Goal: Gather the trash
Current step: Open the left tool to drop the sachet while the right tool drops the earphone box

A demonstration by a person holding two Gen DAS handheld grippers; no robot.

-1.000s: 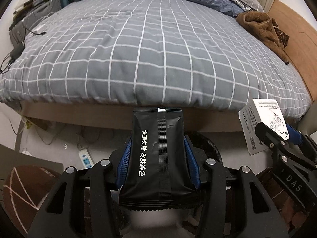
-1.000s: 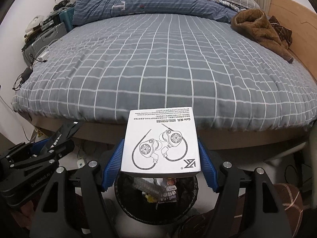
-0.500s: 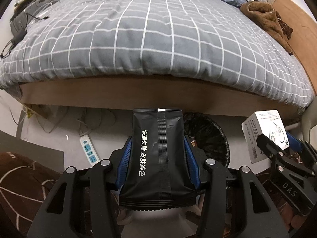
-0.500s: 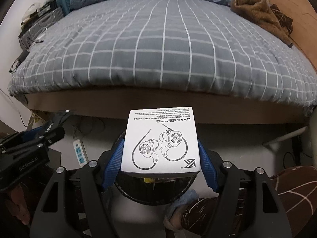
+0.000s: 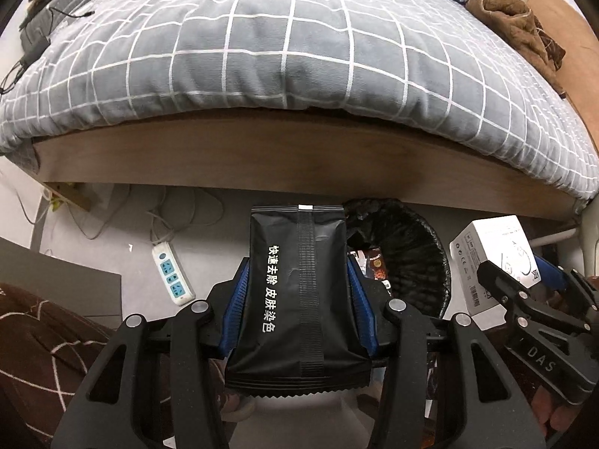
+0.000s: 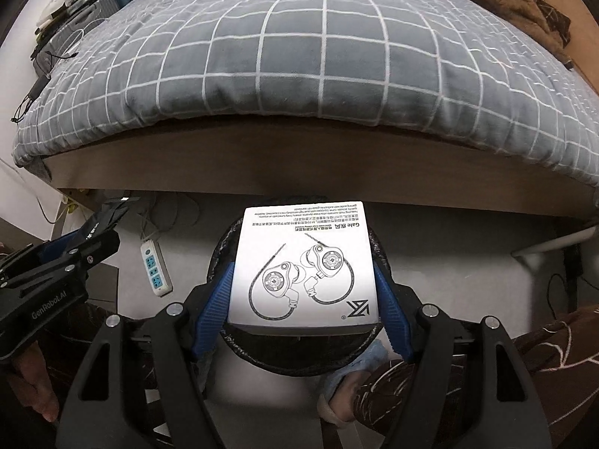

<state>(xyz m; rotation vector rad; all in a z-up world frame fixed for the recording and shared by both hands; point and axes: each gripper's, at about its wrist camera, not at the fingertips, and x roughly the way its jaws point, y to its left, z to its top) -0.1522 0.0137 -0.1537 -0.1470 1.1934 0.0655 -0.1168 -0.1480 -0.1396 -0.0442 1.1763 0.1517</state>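
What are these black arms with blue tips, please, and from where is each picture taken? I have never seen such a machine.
There is no robot. A person holds a hand tool with two fingers in each hand, and a wide-angle camera on each tool looks forward along its fingers. The left gripper is shut on a black sachet with white Chinese print. The right gripper is shut on a white earphone box. Both point down at the floor beside a bed with a grey checked quilt. Below stands a bin with a black liner, some rubbish already inside. A white power strip lies on the floor.
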